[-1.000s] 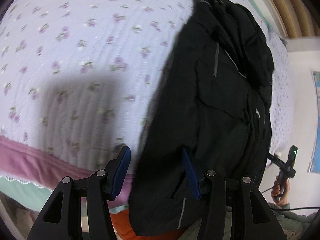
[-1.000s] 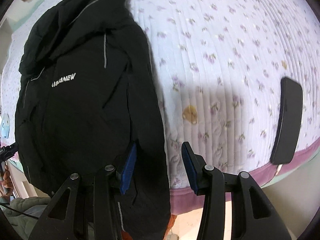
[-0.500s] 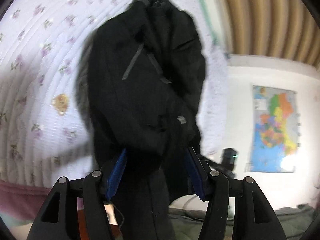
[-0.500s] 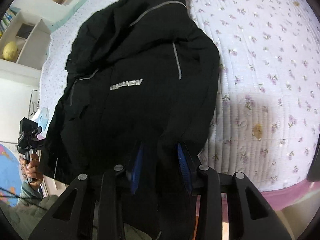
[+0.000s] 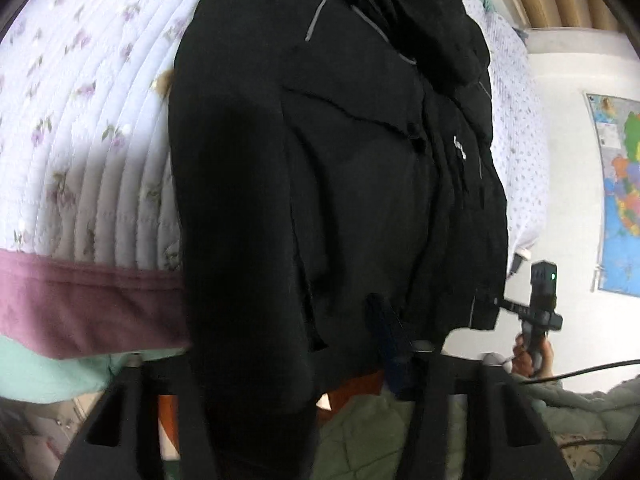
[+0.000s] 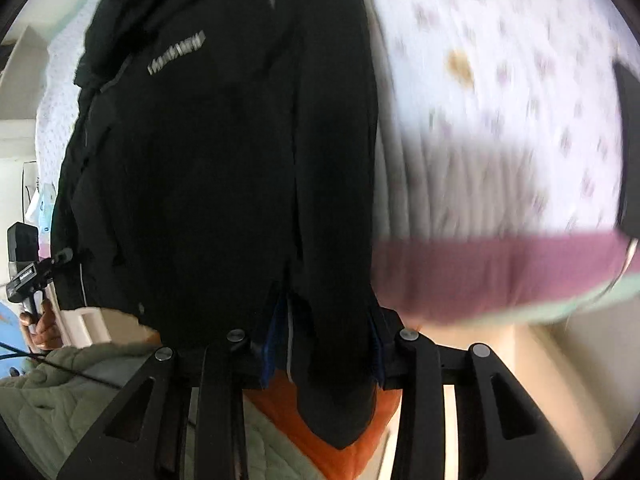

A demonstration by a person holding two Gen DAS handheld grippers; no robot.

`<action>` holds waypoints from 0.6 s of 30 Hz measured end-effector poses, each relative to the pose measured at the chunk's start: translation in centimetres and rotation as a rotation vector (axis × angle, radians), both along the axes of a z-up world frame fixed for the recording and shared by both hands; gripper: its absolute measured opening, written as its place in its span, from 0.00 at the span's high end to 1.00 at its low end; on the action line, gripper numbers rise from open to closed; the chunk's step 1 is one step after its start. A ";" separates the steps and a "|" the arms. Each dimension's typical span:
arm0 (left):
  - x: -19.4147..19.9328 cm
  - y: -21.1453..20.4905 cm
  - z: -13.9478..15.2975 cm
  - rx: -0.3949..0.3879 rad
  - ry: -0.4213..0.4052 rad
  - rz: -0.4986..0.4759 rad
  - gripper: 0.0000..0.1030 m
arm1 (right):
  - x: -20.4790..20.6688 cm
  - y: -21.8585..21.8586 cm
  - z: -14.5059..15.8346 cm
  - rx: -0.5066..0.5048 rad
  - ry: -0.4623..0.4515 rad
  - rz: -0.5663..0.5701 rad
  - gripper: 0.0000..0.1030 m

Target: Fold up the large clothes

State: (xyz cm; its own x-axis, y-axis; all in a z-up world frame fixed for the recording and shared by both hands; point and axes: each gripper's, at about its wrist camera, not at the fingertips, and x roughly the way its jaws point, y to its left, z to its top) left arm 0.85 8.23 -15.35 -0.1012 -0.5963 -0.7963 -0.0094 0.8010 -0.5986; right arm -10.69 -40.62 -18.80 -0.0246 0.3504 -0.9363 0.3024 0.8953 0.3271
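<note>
A large black jacket (image 5: 340, 168) with grey trim and a white chest logo lies on the flowered bed, its hem hanging over the near edge. It fills the right wrist view too (image 6: 224, 152). My left gripper (image 5: 288, 344) is at the hem; jacket cloth drapes between its jaws and hides the left finger, only the blue right pad (image 5: 386, 332) shows. My right gripper (image 6: 322, 344) has the hem's lower corner between its blue pads (image 6: 274, 340), jaws still apart around the cloth.
The bed's quilt (image 5: 88, 128) is pale lilac with a mauve border (image 5: 80, 300). A dark flat object (image 6: 628, 152) lies on the bed at right. A hand holds a black handle (image 5: 540, 304) beside the bed. A map (image 5: 620, 200) hangs on the wall.
Both grippers have moved in low onto the jacket's hem at the bed edge. The cloth now lies between the jaws of each. The right wrist view is blurred by motion.
</note>
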 end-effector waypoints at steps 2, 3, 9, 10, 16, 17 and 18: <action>0.6 0.3 0.6 -0.022 -0.013 0.034 0.81 | -0.2 0.3 0.0 0.015 -0.025 -0.017 0.81; 1.0 0.5 1.2 -0.050 -0.026 0.068 0.83 | -0.1 0.3 0.5 0.045 -0.048 -0.033 0.83; 4.7 2.8 5.5 -0.216 -0.116 0.247 0.84 | 3.3 -0.7 6.6 0.084 -0.235 -0.081 0.84; 5.4 3.2 6.2 -0.246 -0.132 0.273 0.84 | 3.8 -0.9 7.3 0.088 -0.255 -0.086 0.84; 9.6 6.0 9.8 -0.356 -0.233 0.398 0.84 | 8.6 -2.7 12.9 0.134 -0.434 -0.151 0.84; 10.3 6.0 10.3 -0.361 -0.244 0.407 0.84 | 9.3 -3.1 13.8 0.142 -0.468 -0.165 0.84; 11.2 6.1 10.9 -0.371 -0.256 0.413 0.84 | 9.8 -3.9 14.3 0.146 -0.494 -0.173 0.84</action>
State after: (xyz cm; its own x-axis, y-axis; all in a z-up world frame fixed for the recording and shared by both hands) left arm 12.04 14.29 -4.49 0.3646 -0.7879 -0.4963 -0.0934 0.4994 -0.8613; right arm -0.91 -44.48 -4.47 0.4758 0.4372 -0.7632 0.2202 0.7809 0.5846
